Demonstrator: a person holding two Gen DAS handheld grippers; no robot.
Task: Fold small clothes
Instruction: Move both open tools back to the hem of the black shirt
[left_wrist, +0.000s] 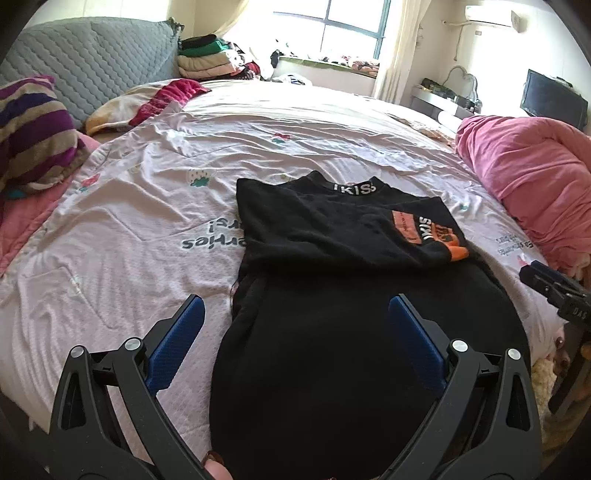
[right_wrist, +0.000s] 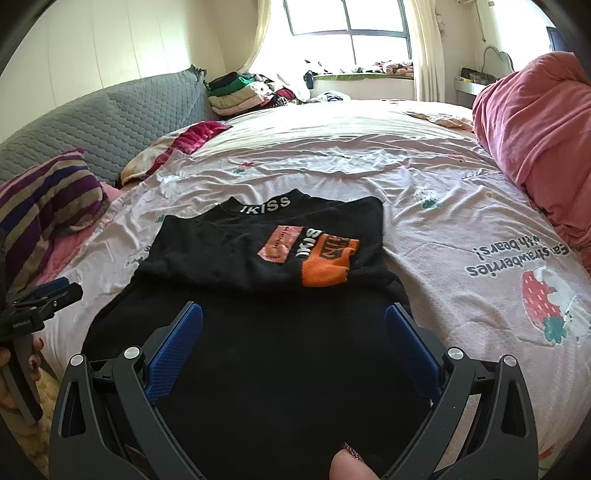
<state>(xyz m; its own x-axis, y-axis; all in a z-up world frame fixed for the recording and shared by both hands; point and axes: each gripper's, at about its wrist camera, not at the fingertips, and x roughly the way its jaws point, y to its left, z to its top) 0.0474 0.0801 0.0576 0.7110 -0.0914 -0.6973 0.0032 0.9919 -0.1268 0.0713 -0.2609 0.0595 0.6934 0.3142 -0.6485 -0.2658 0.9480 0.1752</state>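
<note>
Bedsheet (right_wrist: 424, 206) bears black "IKISS"-lettered top (right_wrist: 258, 251).

The black top (right_wrist: 258, 243) says "IKISS" in white on its collar (right_wrist: 265, 205), and "IKISS" again sideways on the folded-over sleeve (right_wrist: 314, 254), next to an orange patch with print too small to read. The pink bedsheet (right_wrist: 424, 206) has upside-down lettering by a strawberry picture, something like "Eat strawberries with bears!" (right_wrist: 517, 258).
</note>
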